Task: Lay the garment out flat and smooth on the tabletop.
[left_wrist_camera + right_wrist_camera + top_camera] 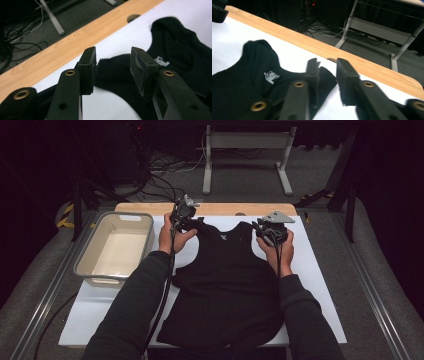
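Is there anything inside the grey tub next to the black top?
No, in the high view the grey tub beside the black top shows just its bare pale bottom.

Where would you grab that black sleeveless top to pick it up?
By the two shoulder straps of the black top, one hand-held gripper on each, coming down from above at the far end. The straps are narrow enough to fit between the jaws, while the body lies wide and flat on the white sheet.
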`<move>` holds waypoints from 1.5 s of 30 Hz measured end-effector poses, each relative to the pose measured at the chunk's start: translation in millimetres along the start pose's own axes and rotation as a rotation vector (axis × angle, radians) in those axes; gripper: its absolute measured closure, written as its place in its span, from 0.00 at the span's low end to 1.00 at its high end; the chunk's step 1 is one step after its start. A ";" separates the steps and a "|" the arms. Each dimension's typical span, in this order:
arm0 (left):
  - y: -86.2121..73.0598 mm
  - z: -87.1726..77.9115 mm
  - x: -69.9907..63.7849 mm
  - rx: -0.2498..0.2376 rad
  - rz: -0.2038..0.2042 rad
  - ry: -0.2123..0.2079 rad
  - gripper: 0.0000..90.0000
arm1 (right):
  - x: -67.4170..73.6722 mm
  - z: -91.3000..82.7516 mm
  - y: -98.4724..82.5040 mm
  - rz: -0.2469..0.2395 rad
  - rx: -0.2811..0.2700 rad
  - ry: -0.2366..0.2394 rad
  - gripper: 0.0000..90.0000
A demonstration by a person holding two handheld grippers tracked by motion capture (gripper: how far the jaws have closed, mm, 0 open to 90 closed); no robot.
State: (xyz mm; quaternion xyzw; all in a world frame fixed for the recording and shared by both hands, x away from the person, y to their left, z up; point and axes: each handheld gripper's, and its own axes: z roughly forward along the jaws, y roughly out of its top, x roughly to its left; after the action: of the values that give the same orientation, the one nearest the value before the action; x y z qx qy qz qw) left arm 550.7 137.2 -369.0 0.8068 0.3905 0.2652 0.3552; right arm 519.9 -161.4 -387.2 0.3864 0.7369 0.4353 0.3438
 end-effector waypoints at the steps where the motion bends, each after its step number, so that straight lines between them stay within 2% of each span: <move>1: -1.0 -0.6 -1.5 -0.003 0.009 -0.003 0.63 | 0.5 -0.5 0.2 0.000 0.004 0.008 0.78; 5: -6.9 -6.2 -9.8 -0.004 0.038 -0.023 0.60 | 1.5 -4.3 1.2 0.003 0.017 0.033 0.71; 8: -17.1 -14.8 -19.1 -0.027 0.065 -0.050 0.57 | -1.5 -11.7 0.0 0.041 0.032 0.072 0.65; 11: -33.7 -25.3 -28.4 -0.017 0.093 -0.085 0.54 | -3.3 -22.3 -5.5 0.036 0.039 0.100 0.63; 13: -48.7 -31.8 -35.2 -0.009 0.112 -0.091 0.51 | -4.7 -31.3 -12.8 0.017 0.058 0.112 0.62; 15: -64.0 -36.1 -38.8 0.004 0.109 -0.115 0.46 | -8.4 -39.9 -24.7 0.027 0.080 0.136 0.61; 16: -64.0 -36.1 -38.8 0.004 0.109 -0.115 0.46 | -10.0 -43.0 -31.0 0.025 0.102 0.137 0.61; 17: -80.7 -38.8 -38.9 0.023 0.078 -0.138 0.44 | -12.1 -46.9 -39.6 0.025 0.121 0.138 0.61; 19: -95.0 -39.8 -37.6 0.034 0.051 -0.167 0.42 | -16.6 -51.0 -53.9 0.051 0.150 0.143 0.60; 20: -95.0 -39.8 -37.6 0.034 0.051 -0.167 0.42 | -19.1 -51.9 -60.4 0.068 0.172 0.153 0.58; 21: -107.0 -37.9 -38.1 0.063 0.053 -0.168 0.42 | -20.8 -52.4 -67.2 0.089 0.195 0.168 0.57; 22: -107.0 -37.9 -38.1 0.063 0.053 -0.168 0.42 | -20.8 -52.4 -67.2 0.089 0.195 0.168 0.57; 23: -112.3 -36.6 -37.8 0.076 0.057 -0.175 0.42 | -21.8 -51.6 -74.0 0.101 0.218 0.183 0.57; 24: -118.4 -34.8 -37.9 0.092 0.049 -0.196 0.42 | -21.8 -50.8 -79.7 0.095 0.242 0.184 0.55; 25: -121.6 -33.6 -38.0 0.099 0.049 -0.200 0.42 | -21.4 -50.4 -85.2 0.082 0.264 0.188 0.54; 26: -126.6 -30.1 -40.2 0.125 0.050 -0.207 0.44 | -22.2 -49.1 -89.9 0.092 0.287 0.212 0.52; 28: -127.0 -30.8 -40.0 0.122 0.040 -0.217 0.48 | -22.3 -48.2 -91.2 0.092 0.302 0.210 0.51; 29: -128.2 -30.6 -40.3 0.122 0.015 -0.238 0.51 | -21.3 -46.4 -93.5 0.095 0.322 0.221 0.51; 30: -128.2 -30.6 -40.3 0.122 0.015 -0.238 0.55 | -21.3 -46.4 -93.5 0.095 0.322 0.221 0.51; 31: -129.7 -31.0 -39.9 0.117 0.008 -0.246 0.55 | -20.2 -44.3 -94.7 0.089 0.343 0.226 0.50; 32: -130.1 -31.4 -40.0 0.114 0.006 -0.245 0.60 | -16.7 -43.4 -94.1 0.066 0.355 0.210 0.51; 33: -129.4 -32.6 -40.0 0.119 0.019 -0.265 0.66 | -16.1 -43.4 -93.9 0.063 0.355 0.208 0.53; 35: -129.4 -32.9 -40.6 0.118 0.019 -0.261 0.82 | -15.6 -43.6 -93.9 0.066 0.356 0.208 0.57; 36: -129.3 -33.3 -40.7 0.117 0.021 -0.257 0.82 | -15.5 -43.8 -93.9 0.070 0.355 0.210 0.61; 37: -129.3 -33.3 -40.2 0.113 0.026 -0.254 0.90 | -15.1 -44.3 -93.3 0.065 0.356 0.217 0.74; 38: -129.6 -32.6 -39.9 0.110 0.007 -0.267 0.90 | -15.1 -44.3 -93.3 0.065 0.356 0.217 0.74; 39: -128.2 -32.1 -38.1 0.114 0.011 -0.265 0.93 | -15.4 -44.0 -93.2 0.076 0.349 0.230 0.88; 40: -128.2 -32.1 -38.1 0.114 0.011 -0.265 0.94 | -15.4 -44.0 -93.2 0.076 0.349 0.230 0.88; 41: -126.7 -31.6 -38.6 0.114 0.016 -0.239 0.94 | -14.6 -43.6 -92.6 0.069 0.346 0.239 0.90; 42: -123.5 -30.7 -38.7 0.119 0.042 -0.185 0.96 | -11.8 -42.8 -89.5 0.032 0.352 0.204 0.93; 43: -121.3 -29.1 -36.9 0.128 0.045 -0.174 0.96 | -10.7 -42.4 -87.4 0.008 0.352 0.174 0.93; 45: -116.2 -26.5 -32.7 0.127 0.030 -0.150 0.96 | -11.6 -42.5 -83.1 0.006 0.325 0.154 0.93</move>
State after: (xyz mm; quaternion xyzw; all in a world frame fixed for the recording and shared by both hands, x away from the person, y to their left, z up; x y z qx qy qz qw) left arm 462.6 171.6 -448.6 0.8509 0.3669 0.1843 0.3277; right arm 467.0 -214.2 -444.3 0.4047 0.8205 0.3397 0.2179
